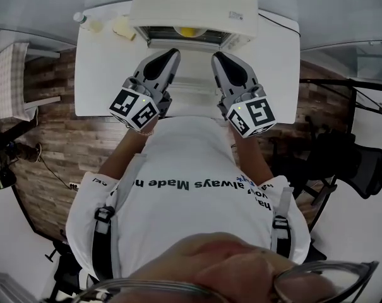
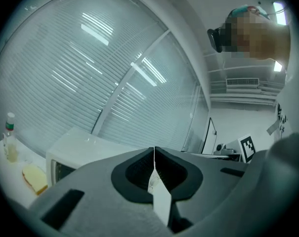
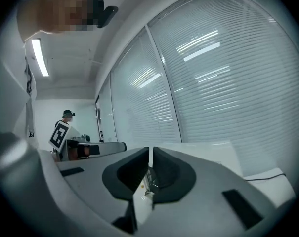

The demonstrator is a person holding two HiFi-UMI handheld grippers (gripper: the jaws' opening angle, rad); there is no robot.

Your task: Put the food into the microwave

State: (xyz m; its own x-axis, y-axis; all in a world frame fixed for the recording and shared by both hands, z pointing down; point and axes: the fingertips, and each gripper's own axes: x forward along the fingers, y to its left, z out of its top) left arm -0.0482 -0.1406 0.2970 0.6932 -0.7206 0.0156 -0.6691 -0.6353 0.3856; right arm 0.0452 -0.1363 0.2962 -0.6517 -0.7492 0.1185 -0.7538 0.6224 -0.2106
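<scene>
A white microwave point(image 1: 194, 5) stands at the far side of the white table point(image 1: 102, 74). Something yellow point(image 1: 187, 31) shows in its front opening. Both grippers are raised side by side in front of it, jaws tilted upward, over the table's near half. My left gripper point(image 1: 172, 59) is shut with nothing between its jaws. My right gripper point(image 1: 217, 59) is shut and empty as well. In the left gripper view the left gripper point(image 2: 154, 152) has the microwave point(image 2: 85, 149) low behind it. The right gripper point(image 3: 150, 152) faces the window blinds in its own view.
A small bottle point(image 1: 83, 21) and a pale yellow slice of food point(image 1: 123, 28) lie on the table left of the microwave; the left gripper view shows the bottle point(image 2: 10, 142) and the slice point(image 2: 34, 178). A cable point(image 1: 279, 23) runs behind the microwave at right. A black chair point(image 1: 361, 169) stands at right.
</scene>
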